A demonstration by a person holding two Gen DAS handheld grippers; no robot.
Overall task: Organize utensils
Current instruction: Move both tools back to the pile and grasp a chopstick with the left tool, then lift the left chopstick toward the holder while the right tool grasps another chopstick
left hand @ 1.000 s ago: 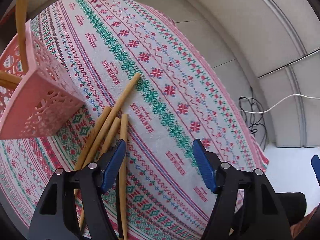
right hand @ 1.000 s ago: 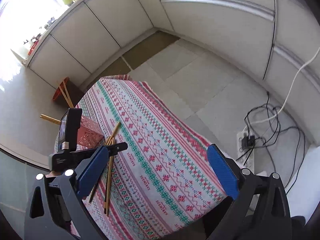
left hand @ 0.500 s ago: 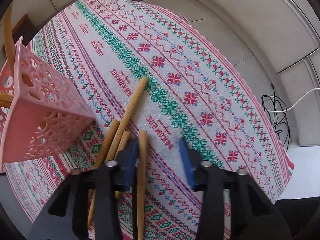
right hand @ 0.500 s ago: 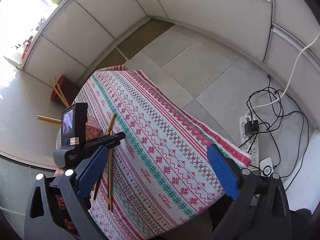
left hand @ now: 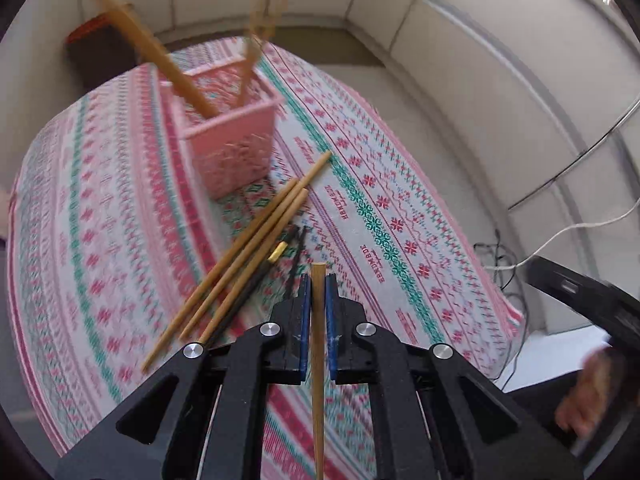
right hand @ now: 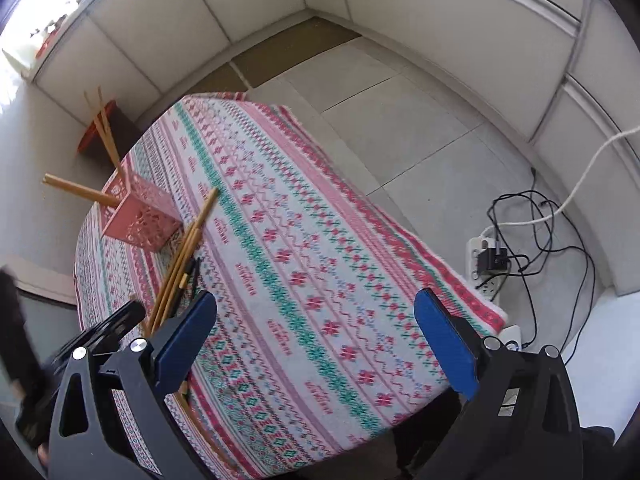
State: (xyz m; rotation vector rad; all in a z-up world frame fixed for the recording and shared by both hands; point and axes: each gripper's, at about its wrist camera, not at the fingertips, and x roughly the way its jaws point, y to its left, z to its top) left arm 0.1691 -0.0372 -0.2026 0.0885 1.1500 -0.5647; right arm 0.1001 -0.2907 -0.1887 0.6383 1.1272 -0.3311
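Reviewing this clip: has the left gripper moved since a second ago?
Yes. The left gripper has just closed on one bamboo chopstick and lifted it off the tablecloth, away from the loose pile beside the pink basket.

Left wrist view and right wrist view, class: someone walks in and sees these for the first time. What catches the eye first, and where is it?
The patterned red-and-green tablecloth fills both views. A pink lattice basket stands on it at the far left with wooden chopsticks leaning out, and a loose bundle of chopsticks lies just in front. Nearest the left camera, the left gripper is shut on a single wooden chopstick, while the right gripper hangs open above the cloth.
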